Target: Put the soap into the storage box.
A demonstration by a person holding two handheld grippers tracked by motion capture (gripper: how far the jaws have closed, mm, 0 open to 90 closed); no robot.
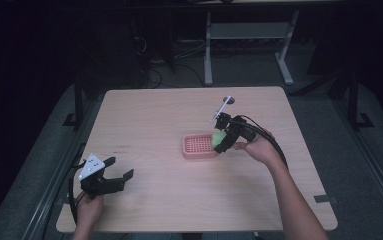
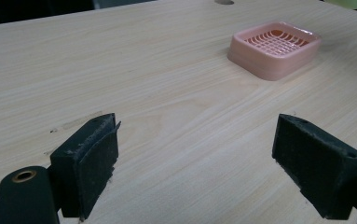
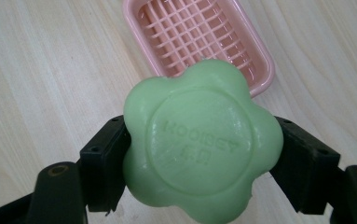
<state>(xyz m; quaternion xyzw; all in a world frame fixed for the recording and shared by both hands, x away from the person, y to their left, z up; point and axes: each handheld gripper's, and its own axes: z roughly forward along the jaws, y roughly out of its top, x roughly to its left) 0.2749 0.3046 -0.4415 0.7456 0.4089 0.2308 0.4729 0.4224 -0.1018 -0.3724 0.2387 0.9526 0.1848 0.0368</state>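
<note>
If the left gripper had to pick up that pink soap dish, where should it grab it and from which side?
Probably from above, jaws across the narrow width, closing on the two long walls of the pink soap dish. It lies flat with raised, sloping sides and a grid floor, so the rim is the only grippable edge. The left gripper already stands open.

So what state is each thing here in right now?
Green soap: clamped between the right gripper's jaws, held above the dish.
Pink soap dish: upright on the table, nothing in it.
Right gripper: shut on the soap.
Left gripper: open, holding nothing.
Table: bare wood around the dish.
</note>
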